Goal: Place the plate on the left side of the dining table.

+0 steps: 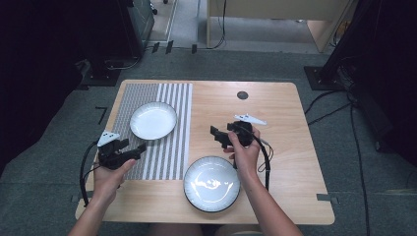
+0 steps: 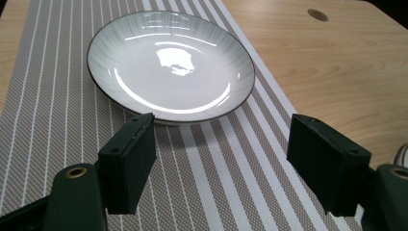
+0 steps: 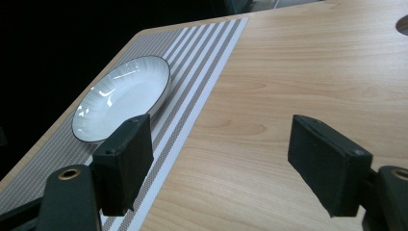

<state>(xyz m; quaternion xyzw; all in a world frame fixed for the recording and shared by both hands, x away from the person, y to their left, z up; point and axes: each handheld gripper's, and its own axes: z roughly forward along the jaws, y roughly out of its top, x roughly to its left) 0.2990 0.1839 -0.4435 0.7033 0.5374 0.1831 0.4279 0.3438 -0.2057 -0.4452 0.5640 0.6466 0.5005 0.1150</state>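
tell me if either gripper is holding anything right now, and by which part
Nothing is held. The left gripper is open above the striped grey placemat, short of the white ribbed plate; the right gripper is open over the bare wooden table.

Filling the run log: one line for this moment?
left gripper: open, empty | right gripper: open, empty | plate: on mat | second plate: on table

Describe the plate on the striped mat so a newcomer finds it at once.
Start at the striped placemat covering the left part of the wooden table. The white plate sits on its far half, ahead of the left gripper. Unlike the other plate, which lies on bare wood at the near edge, this one rests wholly on the mat.
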